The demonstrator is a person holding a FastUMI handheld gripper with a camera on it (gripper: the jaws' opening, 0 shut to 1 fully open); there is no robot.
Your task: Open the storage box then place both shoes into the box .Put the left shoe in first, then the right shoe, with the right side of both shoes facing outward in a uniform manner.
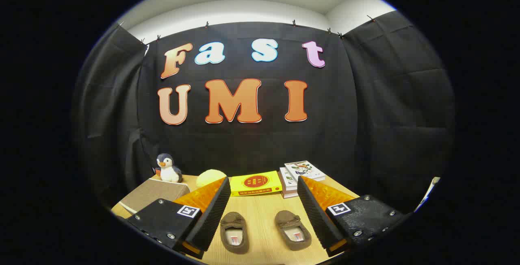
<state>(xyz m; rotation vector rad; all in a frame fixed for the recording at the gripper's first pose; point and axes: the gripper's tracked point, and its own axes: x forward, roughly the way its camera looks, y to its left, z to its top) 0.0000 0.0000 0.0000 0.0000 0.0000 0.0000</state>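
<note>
Tongs: the tongs point(262, 210) are held above the bench point(260, 208) with both fingers spread wide apart; nothing is gripped and nothing is touched.
Shoes: two brown slippers are seen lying on the bench in the gap between the fingers, toes pointed away, heels nearest the tongs. One shoe point(234, 232) lies by the left finger, the other shoe point(293, 229) by the right finger; they are apart from each other.
Storage box: a tan, closed-looking box point(151, 194) is seen beyond the left finger, beside the plush penguin point(168, 168). This is judged to be the storage box, though its lid and latch cannot be made out.
Step in hand: opening of the box is judged not yet begun; neither shoe has been moved into it.
How it is best done: the tongs should be swung left toward the box, the lid edge should be taken near its middle, and the lid should be lifted fully clear so that both shoes can later be passed in without catching. Which shoe is the left one should be confirmed before any grasp.
Count: two shoes; one box; one plush penguin; one yellow round object point(210, 177); one yellow book point(256, 183); one small stack of books point(296, 177), its number not certain.
</note>
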